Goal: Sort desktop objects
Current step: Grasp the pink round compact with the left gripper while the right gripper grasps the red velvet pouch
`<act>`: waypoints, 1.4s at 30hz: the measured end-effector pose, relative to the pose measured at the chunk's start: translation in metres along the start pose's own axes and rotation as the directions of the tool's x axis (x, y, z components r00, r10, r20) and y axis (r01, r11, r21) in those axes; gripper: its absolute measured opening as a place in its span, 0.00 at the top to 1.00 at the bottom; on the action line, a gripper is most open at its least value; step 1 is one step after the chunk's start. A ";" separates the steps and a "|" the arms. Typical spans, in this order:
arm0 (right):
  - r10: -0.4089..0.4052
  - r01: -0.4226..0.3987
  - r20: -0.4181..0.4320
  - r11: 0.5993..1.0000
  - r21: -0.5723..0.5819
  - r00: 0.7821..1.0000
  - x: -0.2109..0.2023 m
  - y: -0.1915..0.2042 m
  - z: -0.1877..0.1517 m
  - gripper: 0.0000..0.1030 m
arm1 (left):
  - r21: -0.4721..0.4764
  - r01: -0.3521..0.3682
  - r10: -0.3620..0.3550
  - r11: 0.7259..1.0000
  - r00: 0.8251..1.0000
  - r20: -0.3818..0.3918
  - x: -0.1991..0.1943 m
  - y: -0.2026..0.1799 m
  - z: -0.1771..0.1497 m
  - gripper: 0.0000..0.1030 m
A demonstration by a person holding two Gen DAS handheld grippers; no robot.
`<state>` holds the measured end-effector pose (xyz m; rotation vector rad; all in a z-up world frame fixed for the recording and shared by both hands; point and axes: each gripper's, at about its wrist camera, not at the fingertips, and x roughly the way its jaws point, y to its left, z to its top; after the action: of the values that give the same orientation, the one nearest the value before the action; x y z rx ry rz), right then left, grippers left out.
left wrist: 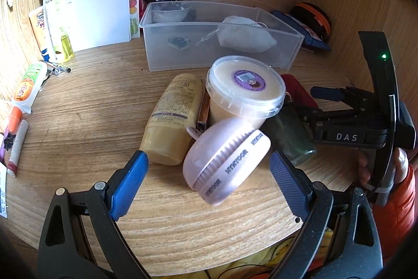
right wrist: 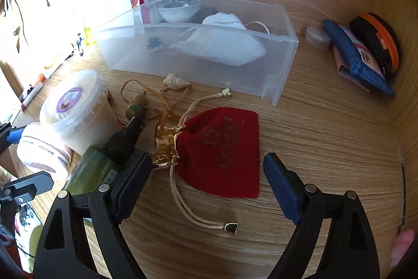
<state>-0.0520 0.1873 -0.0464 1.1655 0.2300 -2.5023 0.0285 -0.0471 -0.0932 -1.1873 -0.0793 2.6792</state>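
A wood-grain desk (right wrist: 326, 127) set in a corner nook of matching panels, with sticky notes on the back wall. A clear plastic bin (right wrist: 282, 69) stands open at mid-desk and already holds a white face mask (right wrist: 222, 46), a white bowl (right wrist: 177, 11) and a small dark trinket (right wrist: 154, 43); these appear to be the sorted share. Most items lie loose in front of it, so the task reads as early to midway.

The left gripper (left wrist: 209, 169) hangs with its jaws spread wide on either side of a pink round brush (left wrist: 224, 161), neither pad touching it. The brush leans against a lidded clear tub of cream-coloured contents (left wrist: 245, 88), which stands just beside a yellow lotion tube (left wrist: 172, 119) lying flat. Pens and tubes line the left edge near standing papers (left wrist: 94, 12).

The right gripper (right wrist: 209, 177) is likewise wide apart and empty, straddling a red velvet drawstring pouch (right wrist: 224, 148) with a gold neck that lies flat on the desk; its cream cords trail toward the camera. A green bottle (right wrist: 91, 166) lies touching the left pad, a small seashell (right wrist: 175, 82) rests near the bin's front wall, and a blue pouch (right wrist: 355, 56) and an orange-rimmed case (right wrist: 376, 38) sit in the far right corner. Brush, tub, tube, pouch, bottle and shell all remain to be placed.
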 end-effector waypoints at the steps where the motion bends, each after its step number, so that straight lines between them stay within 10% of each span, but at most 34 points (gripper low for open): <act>1: -0.005 0.005 0.002 1.000 0.006 1.000 0.001 0.000 0.000 0.18 | 0.000 0.003 -0.003 1.000 1.000 0.001 0.000 0.000 0.001 0.09; 7: 0.015 -0.015 0.002 1.000 0.002 1.000 0.003 0.001 0.001 0.26 | -0.002 -0.011 0.011 1.000 1.000 0.025 0.000 0.000 0.001 0.26; 15: -0.041 0.044 0.038 0.997 -0.058 0.998 0.002 0.013 -0.002 0.64 | 0.004 0.002 -0.001 1.000 1.000 -0.017 0.011 0.002 -0.003 0.60; 21: -0.011 0.011 0.058 1.000 -0.007 0.998 -0.001 0.004 -0.001 0.84 | -0.019 0.002 -0.002 1.000 1.000 -0.018 0.009 0.005 -0.005 0.61; 42: 0.099 -0.105 0.235 0.994 0.014 0.967 -0.067 -0.010 -0.002 0.87 | -0.041 -0.062 0.066 0.997 0.992 0.104 -0.031 0.011 0.021 0.61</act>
<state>-0.0147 0.2146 0.0035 0.8566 0.0716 -2.5288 0.0316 -0.0635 -0.0576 -1.0756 -0.1103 2.8081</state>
